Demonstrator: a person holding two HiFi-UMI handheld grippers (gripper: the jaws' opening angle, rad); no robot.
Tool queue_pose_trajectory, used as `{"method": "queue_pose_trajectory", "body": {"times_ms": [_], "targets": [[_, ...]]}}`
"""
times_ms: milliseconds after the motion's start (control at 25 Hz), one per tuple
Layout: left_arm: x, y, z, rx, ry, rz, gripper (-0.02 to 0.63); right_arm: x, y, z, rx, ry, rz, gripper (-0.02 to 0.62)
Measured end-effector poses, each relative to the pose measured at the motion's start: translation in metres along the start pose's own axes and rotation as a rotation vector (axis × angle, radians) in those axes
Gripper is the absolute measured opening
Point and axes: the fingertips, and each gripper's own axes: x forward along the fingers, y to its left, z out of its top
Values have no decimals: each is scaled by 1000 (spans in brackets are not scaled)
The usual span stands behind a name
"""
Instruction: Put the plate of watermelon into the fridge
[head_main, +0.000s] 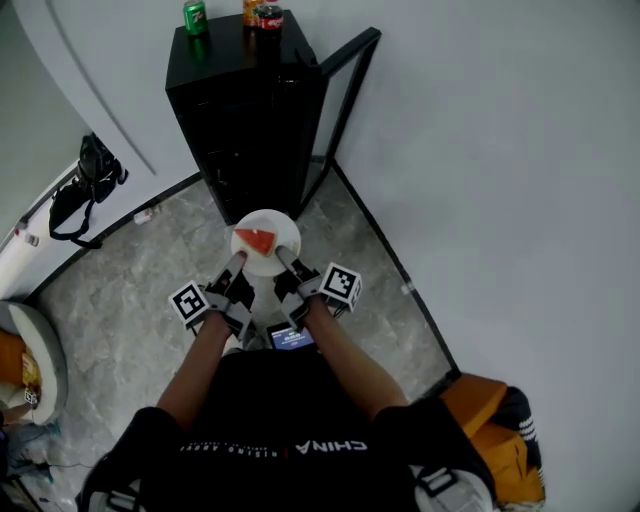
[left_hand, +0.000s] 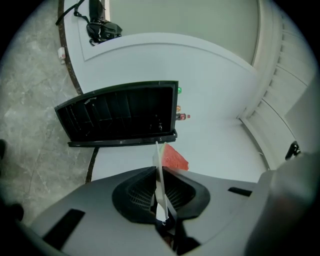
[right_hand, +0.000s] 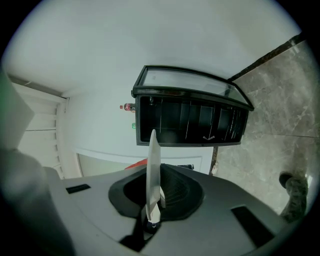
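A white plate (head_main: 271, 258) carries a red watermelon wedge (head_main: 255, 241) and is held level in front of the black mini fridge (head_main: 245, 120). My left gripper (head_main: 236, 262) is shut on the plate's left rim, my right gripper (head_main: 283, 260) on its right rim. In the left gripper view the plate (left_hand: 160, 185) shows edge-on between the jaws, with the watermelon (left_hand: 174, 158) beyond. The right gripper view shows the plate's edge (right_hand: 153, 175) the same way. The fridge door (head_main: 345, 95) stands open to the right, and the dark shelves inside (right_hand: 192, 122) look bare.
Drink cans and a bottle (head_main: 258, 14) stand on the fridge top, a green can (head_main: 195, 17) among them. A black bag (head_main: 85, 190) hangs on the left wall. An orange and black bag (head_main: 500, 430) lies on the floor at lower right. White walls close in behind the fridge.
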Motion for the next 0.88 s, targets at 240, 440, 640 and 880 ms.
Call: {"method": "queue_pose_trajectory", "body": {"times_ms": [240,440,640,880], "targets": [[2,4,36,-13,44,-15,38,32,-1,-6,-23,-52,-14,32],[5,11,47,-26,81,-23,38,41,-8,-7,-32,-74,-55,32],[20,22,57,-49,61,-9,38,55,-16,7,-14,-53,-71,32],[53,25,74,-31,9,24,38,82,-16,38,5,2,-69,32]]}}
